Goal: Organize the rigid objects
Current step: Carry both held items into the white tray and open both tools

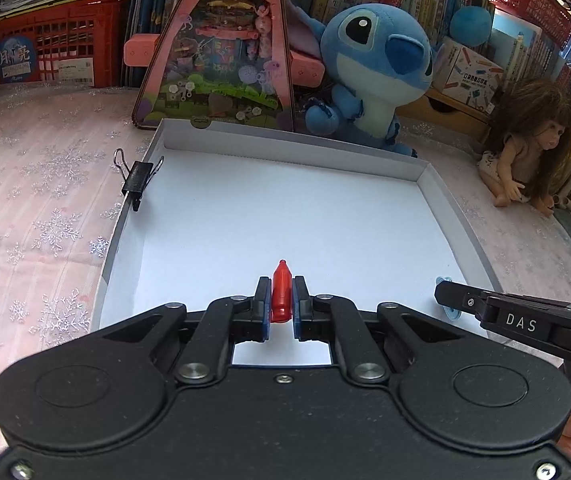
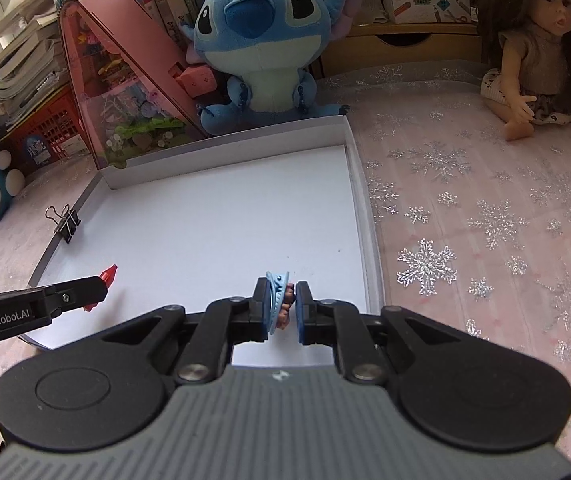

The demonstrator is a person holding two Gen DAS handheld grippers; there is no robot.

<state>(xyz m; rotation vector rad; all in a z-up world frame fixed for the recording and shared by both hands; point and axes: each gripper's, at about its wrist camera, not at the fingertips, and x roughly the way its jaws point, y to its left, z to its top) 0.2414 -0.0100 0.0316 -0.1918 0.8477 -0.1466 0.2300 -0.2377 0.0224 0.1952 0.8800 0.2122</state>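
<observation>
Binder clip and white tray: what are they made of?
Binder clip: looks like black-painted sheet metal with bare wire handles, which are thin and shiny. White tray: probably cardboard with a matte white face; the folded walls and grey outer edge suggest it.

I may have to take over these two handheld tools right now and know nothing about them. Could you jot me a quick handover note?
Left gripper: shut on a red clip, held over the white tray.
Right gripper: shut on a light blue clip, also over the tray.
Black binder clip: clamped on the tray's left wall.
Done: both clips picked up.
Left: probably set both clips down in the tray.
</observation>
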